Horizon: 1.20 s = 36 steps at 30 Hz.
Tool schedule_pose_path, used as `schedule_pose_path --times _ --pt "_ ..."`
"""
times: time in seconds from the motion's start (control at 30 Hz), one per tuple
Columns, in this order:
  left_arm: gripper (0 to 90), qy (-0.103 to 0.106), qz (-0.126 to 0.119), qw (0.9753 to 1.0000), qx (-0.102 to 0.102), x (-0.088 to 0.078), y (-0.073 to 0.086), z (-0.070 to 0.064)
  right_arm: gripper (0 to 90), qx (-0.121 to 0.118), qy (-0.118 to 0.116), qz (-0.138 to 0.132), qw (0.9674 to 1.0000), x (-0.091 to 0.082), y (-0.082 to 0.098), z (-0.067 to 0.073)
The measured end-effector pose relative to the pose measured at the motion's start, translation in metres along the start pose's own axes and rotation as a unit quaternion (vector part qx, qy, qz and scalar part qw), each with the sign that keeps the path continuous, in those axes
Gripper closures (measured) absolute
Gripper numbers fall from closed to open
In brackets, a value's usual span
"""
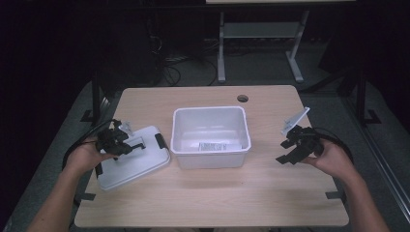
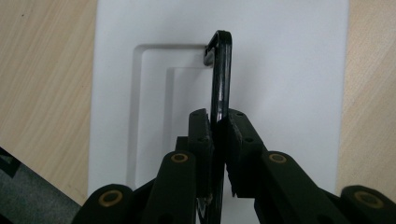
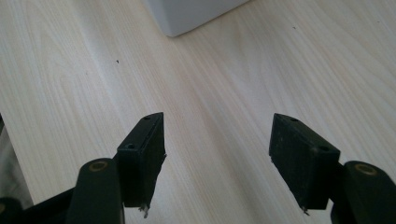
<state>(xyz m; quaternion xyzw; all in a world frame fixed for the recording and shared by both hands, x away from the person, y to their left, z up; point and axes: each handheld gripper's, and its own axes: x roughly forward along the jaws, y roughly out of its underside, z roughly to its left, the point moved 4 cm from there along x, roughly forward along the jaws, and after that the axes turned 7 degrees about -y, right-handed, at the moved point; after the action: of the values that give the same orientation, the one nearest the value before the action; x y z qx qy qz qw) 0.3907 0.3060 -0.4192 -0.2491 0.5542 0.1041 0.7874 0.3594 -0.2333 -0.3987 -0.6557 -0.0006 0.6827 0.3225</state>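
Lid (image 1: 138, 162) of white plastic lies flat on the wooden table (image 1: 217, 203), just to the left of the white plastic bin (image 1: 211, 137). It sits a bit turned, with one corner close to the bin. It has a black handle (image 2: 220, 74) that stands up from a sunken part in the middle, and a black clip (image 1: 160, 140) on its near-bin edge.

The left gripper (image 2: 215, 126) is over the lid. Its two black jaws are pressed tight on the thin black handle, one on each side. In the high view the left gripper (image 1: 116, 140) sits on top of the lid, held by the person's left hand (image 1: 84, 157).

The bin is in the middle of the table. It is open on top, and a white label (image 1: 212, 146) shows at its bottom.

The right gripper (image 3: 217, 154) is on the other side of the bin, well apart from it. Its jaws stand wide apart with nothing between them, just bare table under them. A corner of the bin (image 3: 187, 16) shows far ahead of it. The person's right hand (image 1: 333, 159) holds the right gripper (image 1: 297, 145) just above the table.
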Motion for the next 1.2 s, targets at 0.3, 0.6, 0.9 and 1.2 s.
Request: schedule_pose_path --times 0.3,0.6,0.9,1.2 --pt "82.6 0.001 -0.001 1.0000 0.001 0.0000 0.0002 0.0034 35.2 -0.002 0.001 0.000 1.0000 0.0010 -0.0022 -0.0004" --pt "83.2 0.005 0.000 1.0000 0.005 0.0002 0.0002 0.0045 35.3 -0.001 0.000 0.000 1.0000 0.0013 -0.0023 -0.0010" --pt "84.5 0.007 -0.003 0.9998 0.017 -0.0002 0.0012 0.0055 35.3 0.003 0.002 0.001 1.0000 0.0019 -0.0032 -0.0013" --pt "84.8 0.012 -0.002 0.9998 0.018 -0.0013 0.0023 0.0061 35.2 0.001 0.001 0.002 1.0000 0.0038 -0.0045 -0.0012"
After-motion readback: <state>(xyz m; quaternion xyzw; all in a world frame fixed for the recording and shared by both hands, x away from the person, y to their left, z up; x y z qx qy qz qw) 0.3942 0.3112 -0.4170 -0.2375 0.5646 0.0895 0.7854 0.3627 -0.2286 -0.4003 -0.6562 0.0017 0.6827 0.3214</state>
